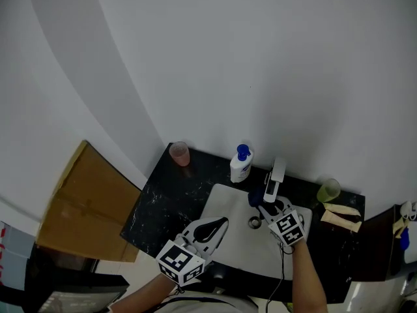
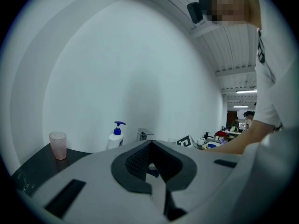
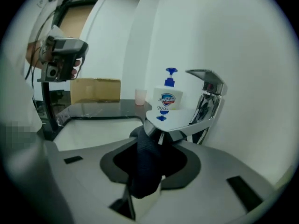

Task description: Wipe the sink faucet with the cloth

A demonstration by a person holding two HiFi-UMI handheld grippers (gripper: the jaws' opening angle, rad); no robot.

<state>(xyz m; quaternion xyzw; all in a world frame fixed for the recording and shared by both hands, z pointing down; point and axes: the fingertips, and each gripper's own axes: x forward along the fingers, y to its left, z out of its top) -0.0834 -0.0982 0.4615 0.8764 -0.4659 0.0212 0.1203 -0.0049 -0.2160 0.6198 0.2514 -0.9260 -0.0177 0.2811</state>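
Observation:
The chrome faucet [image 1: 276, 175] stands at the back rim of the white sink [image 1: 225, 201]. My right gripper [image 1: 264, 207] is over the basin just in front of it, shut on a dark blue cloth [image 1: 255, 198]. In the right gripper view the cloth [image 3: 145, 167] hangs bunched between the jaws of the right gripper [image 3: 152, 140], its top against the tip of the faucet's spout [image 3: 170, 125]; the faucet body [image 3: 208, 101] rises just behind. My left gripper [image 1: 220, 223] hovers over the basin's near left, fingertips together with nothing in them; in its own view the left gripper [image 2: 149, 146] points toward the faucet [image 2: 144, 135].
A blue-capped soap bottle [image 1: 241, 163] stands left of the faucet on the black counter [image 1: 163, 201]. A pink cup [image 1: 180, 153] is at the counter's back left, a green cup [image 1: 328, 190] at the right. A cardboard box [image 1: 85, 204] sits left of the counter. The white wall is right behind.

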